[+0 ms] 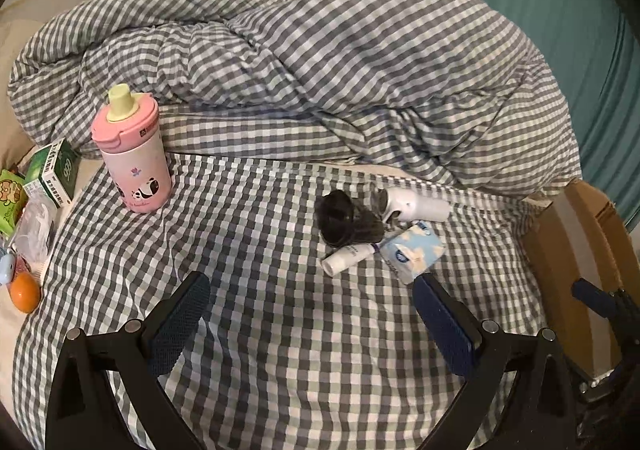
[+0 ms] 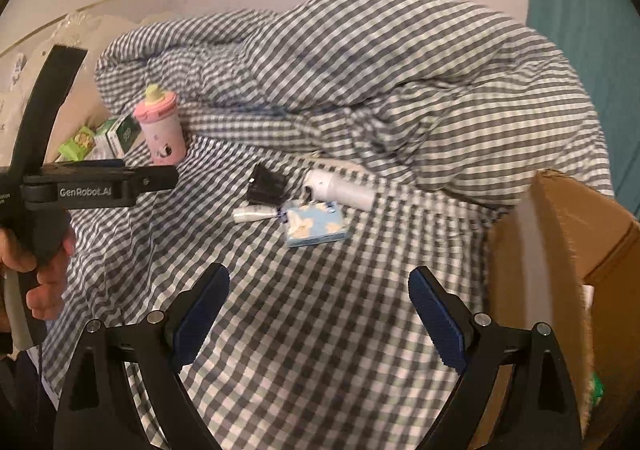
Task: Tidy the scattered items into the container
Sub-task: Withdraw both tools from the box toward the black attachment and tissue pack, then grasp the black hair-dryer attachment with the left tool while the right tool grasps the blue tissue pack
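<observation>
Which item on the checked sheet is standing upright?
The pink bottle with the yellow-green spout; the white tube, tissue pack and white device all lie flat.

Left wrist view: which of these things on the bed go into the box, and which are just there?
For the job:
- pink bottle with yellow spout
- black round object
- white handheld device
- small white tube
- blue tissue pack
- green boxes
- orange fruit
- brown cardboard box

Just there:
- crumpled grey checked duvet
- teal curtain
</observation>
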Tool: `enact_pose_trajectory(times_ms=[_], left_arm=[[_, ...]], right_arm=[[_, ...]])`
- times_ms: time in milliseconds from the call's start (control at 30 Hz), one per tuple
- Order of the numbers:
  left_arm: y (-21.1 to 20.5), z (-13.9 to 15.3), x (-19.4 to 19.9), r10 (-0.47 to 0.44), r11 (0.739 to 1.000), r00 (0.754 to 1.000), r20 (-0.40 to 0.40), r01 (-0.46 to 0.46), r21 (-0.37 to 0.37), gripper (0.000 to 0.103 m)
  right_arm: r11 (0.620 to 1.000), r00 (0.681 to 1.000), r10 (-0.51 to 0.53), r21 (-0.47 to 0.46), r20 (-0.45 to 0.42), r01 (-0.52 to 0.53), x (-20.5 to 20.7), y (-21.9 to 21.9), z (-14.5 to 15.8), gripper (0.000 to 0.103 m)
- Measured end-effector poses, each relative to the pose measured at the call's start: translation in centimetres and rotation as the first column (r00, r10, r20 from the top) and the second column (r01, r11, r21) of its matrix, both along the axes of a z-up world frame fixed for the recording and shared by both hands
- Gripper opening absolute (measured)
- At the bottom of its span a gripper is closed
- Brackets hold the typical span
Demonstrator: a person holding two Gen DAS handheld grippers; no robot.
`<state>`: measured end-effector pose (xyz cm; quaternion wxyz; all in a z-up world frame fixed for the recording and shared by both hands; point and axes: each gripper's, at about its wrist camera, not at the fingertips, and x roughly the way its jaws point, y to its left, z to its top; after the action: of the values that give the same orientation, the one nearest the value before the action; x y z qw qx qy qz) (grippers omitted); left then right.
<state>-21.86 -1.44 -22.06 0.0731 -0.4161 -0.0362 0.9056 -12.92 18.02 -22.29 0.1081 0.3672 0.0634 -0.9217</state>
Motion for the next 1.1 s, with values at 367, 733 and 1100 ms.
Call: enact_pose_trajectory(times_ms=[367, 733, 1100], left_arm=[[1.2, -2.7, -2.5, -0.037, 0.999, 0.999, 0.003, 0.037, 0.007, 0.103], [3.2, -4.9, -6.0, -0.066, 0.998, 0.998, 0.013, 0.066, 0.022, 0.103], [5.0, -7.1, -9.2, -0.071, 0.996, 0.996, 0.049, 0.069, 0.048, 0.103]], right_arm=[[0.999, 0.997, 0.021, -0.030, 0.075, -0.018, -5.0, -0.5, -3.7, 0.091], [0.999, 0.995, 0.033, -0.035, 0.093, -0.030, -7.8, -0.9, -6.4, 0.091], [0.998, 0.994, 0.033, -0.064, 0.102, -0.026, -11.2, -0.6, -7.6, 0.091]])
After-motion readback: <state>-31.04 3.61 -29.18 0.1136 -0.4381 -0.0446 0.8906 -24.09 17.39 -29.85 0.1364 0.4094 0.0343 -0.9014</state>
